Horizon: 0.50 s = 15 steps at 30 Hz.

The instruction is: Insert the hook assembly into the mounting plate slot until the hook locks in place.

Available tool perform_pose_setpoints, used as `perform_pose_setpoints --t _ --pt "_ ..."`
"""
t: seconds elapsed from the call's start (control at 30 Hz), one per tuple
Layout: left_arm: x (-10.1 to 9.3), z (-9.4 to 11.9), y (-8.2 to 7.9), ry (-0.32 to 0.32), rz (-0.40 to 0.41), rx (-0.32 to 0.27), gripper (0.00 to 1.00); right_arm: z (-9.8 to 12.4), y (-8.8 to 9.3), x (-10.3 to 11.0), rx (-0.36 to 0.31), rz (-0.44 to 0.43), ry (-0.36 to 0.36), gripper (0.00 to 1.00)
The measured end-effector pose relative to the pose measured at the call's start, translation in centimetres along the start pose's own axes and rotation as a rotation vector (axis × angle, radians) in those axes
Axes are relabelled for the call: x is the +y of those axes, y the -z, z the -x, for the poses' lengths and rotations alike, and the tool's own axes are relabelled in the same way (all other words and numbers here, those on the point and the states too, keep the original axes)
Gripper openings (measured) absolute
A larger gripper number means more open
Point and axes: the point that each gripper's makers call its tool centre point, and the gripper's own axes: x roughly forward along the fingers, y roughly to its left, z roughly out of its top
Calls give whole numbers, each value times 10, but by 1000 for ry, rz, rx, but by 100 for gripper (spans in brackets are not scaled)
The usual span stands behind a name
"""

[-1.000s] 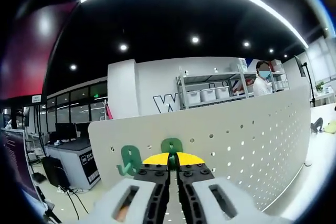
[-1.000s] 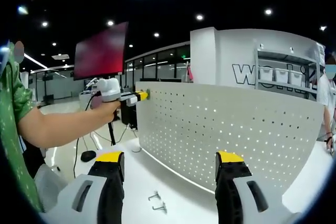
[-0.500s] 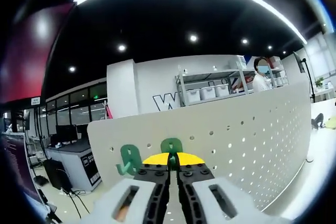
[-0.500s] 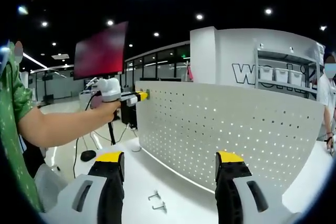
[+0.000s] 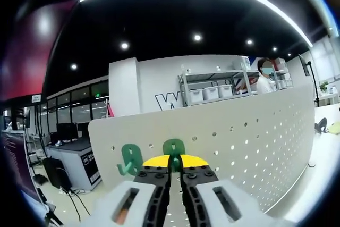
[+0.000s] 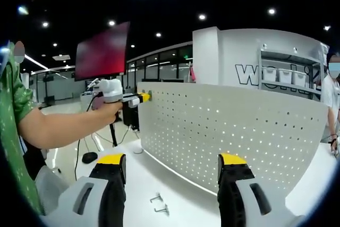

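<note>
In the left gripper view my left gripper [image 5: 173, 162] is shut, and a green hook [image 5: 173, 149] sticks up between its yellow tips, against the upper left part of the white pegboard plate [image 5: 255, 136]. A second green hook [image 5: 130, 159] hangs on the plate just to its left. The right gripper view shows a hand holding the left gripper [image 6: 139, 98] at the top left corner of the plate [image 6: 228, 131]. My right gripper [image 6: 171, 167] stands open in front of the plate, with nothing between its jaws.
The plate stands upright on a white table [image 6: 159, 184]. Two small metal hooks [image 6: 158, 204] lie on the table between my right jaws. A person's arm in a green sleeve [image 6: 13, 115] reaches in from the left. Another person [image 5: 265, 78] stands by shelves behind the plate.
</note>
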Motion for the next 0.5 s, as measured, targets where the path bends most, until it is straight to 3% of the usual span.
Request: perform_pose_setpoints --t 0.5 --pt "-3 0 0 13 28 -3 16 -1 0 -1 -1 -1 2 71"
